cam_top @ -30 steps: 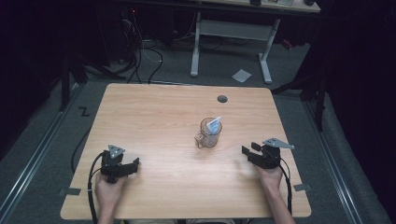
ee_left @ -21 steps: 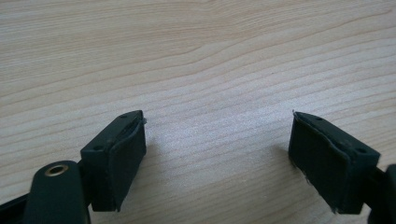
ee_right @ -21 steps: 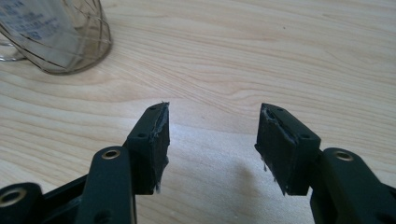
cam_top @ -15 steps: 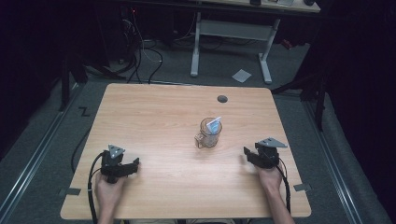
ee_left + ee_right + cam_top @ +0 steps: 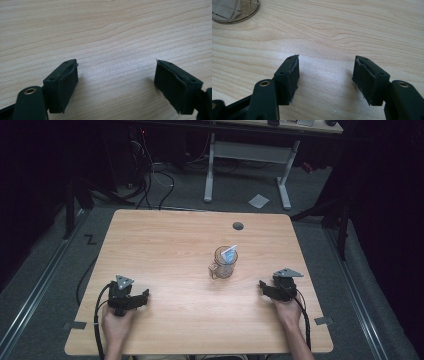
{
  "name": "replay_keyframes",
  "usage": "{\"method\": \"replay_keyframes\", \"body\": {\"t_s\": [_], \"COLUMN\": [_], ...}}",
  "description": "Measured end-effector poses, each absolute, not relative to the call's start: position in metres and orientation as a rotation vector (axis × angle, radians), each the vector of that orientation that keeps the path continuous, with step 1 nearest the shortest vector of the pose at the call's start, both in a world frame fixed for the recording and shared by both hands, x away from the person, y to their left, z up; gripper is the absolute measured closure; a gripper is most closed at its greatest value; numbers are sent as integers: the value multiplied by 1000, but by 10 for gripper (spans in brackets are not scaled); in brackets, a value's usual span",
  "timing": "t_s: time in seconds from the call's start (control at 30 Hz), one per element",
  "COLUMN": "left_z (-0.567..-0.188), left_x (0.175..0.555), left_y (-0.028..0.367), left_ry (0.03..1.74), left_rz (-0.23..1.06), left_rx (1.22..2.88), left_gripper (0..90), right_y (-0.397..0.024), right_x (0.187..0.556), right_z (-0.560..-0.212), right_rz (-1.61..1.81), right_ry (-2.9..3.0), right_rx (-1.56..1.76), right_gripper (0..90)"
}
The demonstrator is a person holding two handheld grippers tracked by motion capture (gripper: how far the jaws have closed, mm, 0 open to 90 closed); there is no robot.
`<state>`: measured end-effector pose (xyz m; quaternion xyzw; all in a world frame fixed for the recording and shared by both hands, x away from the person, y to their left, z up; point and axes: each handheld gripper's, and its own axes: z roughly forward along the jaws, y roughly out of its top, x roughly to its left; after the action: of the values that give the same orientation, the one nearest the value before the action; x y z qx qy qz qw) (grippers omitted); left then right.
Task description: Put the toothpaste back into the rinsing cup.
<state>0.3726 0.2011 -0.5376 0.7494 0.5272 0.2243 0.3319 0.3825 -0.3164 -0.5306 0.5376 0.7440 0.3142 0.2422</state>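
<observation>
both hand-held grippers, left point(image 5: 131, 298) and right point(image 5: 272, 289), rest gaping near the desk's point(image 5: 165, 245) front corners; next likely reaching the glass mug point(image 5: 223, 263).

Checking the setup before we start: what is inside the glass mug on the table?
A pale blue-white folded packet stands tilted in the glass mug, poking above the rim. Its lower part is unclear through the glass.

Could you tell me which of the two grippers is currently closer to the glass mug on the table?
The right gripper is closer to the glass mug; the mug's base shows in its own view, while the left gripper sits farther off.
</observation>
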Motion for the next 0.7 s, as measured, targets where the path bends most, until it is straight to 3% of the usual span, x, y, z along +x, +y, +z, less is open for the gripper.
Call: {"method": "replay_keyframes", "body": {"t_s": [0.7], "left_z": [-538], "left_x": [372], "left_y": [201], "left_ry": [1377], "left_rz": [586], "left_rx": [1958], "left_gripper": [194], "right_y": [-317], "right_x": [383], "right_z": [-531], "right_rz": [864], "right_ry": [2041], "right_rx": [1469], "right_gripper": [364]}}
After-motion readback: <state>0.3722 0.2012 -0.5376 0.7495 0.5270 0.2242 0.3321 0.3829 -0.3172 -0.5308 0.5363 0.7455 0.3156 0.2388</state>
